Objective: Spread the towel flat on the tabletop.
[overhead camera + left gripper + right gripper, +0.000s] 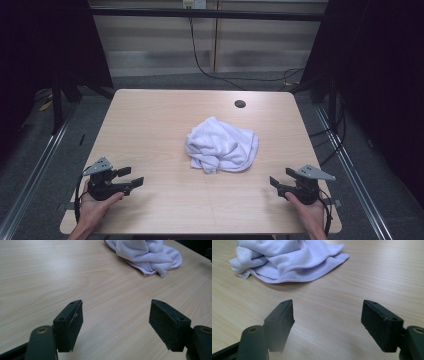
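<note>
A crumpled white towel lies in a loose heap on the pale wood-grain worktop, slightly right of centre and nearer the far half, with a small round hole in the worktop beyond it. The left claw sits at the near left corner, held in the person's left hand, its jaws spread wide with nothing between them and pointing toward the middle of the worktop. The right claw sits at the near right corner in the right hand, its jaws likewise wide apart and empty, pointing inward. Both claws are well apart from the towel, which lies between them and farther from the person. In the left gripper view, the left claw frames bare worktop, with the towel at the upper right. In the right gripper view, the right claw also frames bare wood; the towel lies at the upper left, its stitched hem facing the camera and a small label showing at its left edge.
</note>
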Demonstrator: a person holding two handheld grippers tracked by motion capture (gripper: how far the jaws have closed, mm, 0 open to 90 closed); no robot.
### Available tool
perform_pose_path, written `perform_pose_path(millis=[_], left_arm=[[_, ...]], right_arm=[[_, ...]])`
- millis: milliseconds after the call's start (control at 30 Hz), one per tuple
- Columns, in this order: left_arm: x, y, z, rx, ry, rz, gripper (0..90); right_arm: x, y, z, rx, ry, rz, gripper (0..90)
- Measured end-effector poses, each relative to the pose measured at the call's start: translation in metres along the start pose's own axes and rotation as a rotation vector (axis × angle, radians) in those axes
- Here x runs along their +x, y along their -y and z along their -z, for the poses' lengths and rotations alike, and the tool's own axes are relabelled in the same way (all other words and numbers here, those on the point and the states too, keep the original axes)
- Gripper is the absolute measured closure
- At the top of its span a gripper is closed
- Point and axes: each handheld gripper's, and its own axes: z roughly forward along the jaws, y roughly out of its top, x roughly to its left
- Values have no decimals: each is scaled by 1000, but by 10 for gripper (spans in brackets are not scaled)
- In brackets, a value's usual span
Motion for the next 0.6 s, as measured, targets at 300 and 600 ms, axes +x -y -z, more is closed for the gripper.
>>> perform_pose_path(millis=[300, 600], left_arm=[[0, -2, -1, -8, -3, 0, 273], [-2, -6, -3, -20, 14, -13, 274]], right_arm=[[3, -10, -7, 37, -56, 27, 267], [17, -52, -36, 20, -133, 58, 266]])
